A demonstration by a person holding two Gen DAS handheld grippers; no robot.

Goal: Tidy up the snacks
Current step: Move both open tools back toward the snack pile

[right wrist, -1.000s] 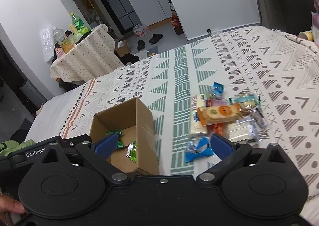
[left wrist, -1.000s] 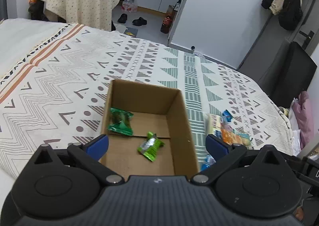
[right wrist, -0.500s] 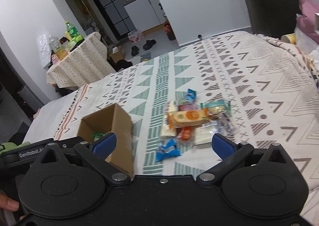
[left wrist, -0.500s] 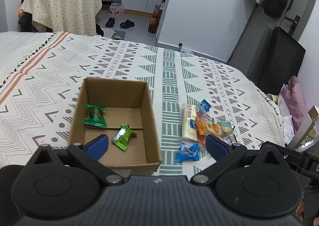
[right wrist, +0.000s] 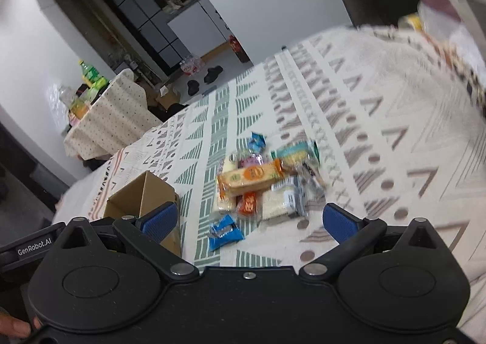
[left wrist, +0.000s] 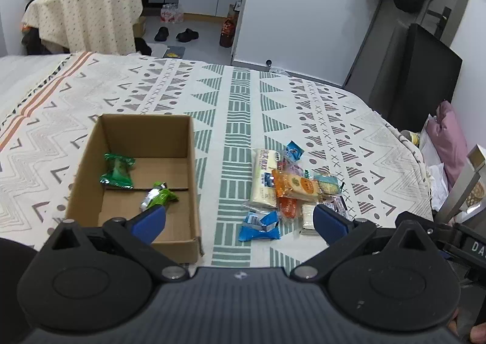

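On your left, the open brown cardboard box (left wrist: 133, 180) lies on the patterned bed cover (left wrist: 237, 107) and already holds two green wrapped snacks (left wrist: 118, 170), so it seems to be the collecting place. Your left claw (left wrist: 240, 222) is released and holds nothing, above the gap between box and pile. To the right, the loose pile of wrapped snacks (left wrist: 291, 189) waits just beside the box, with a blue packet (left wrist: 258, 225) nearest. Your right claw (right wrist: 247, 221) is also released and empty. Its view is blurred, so the labels are not readable.
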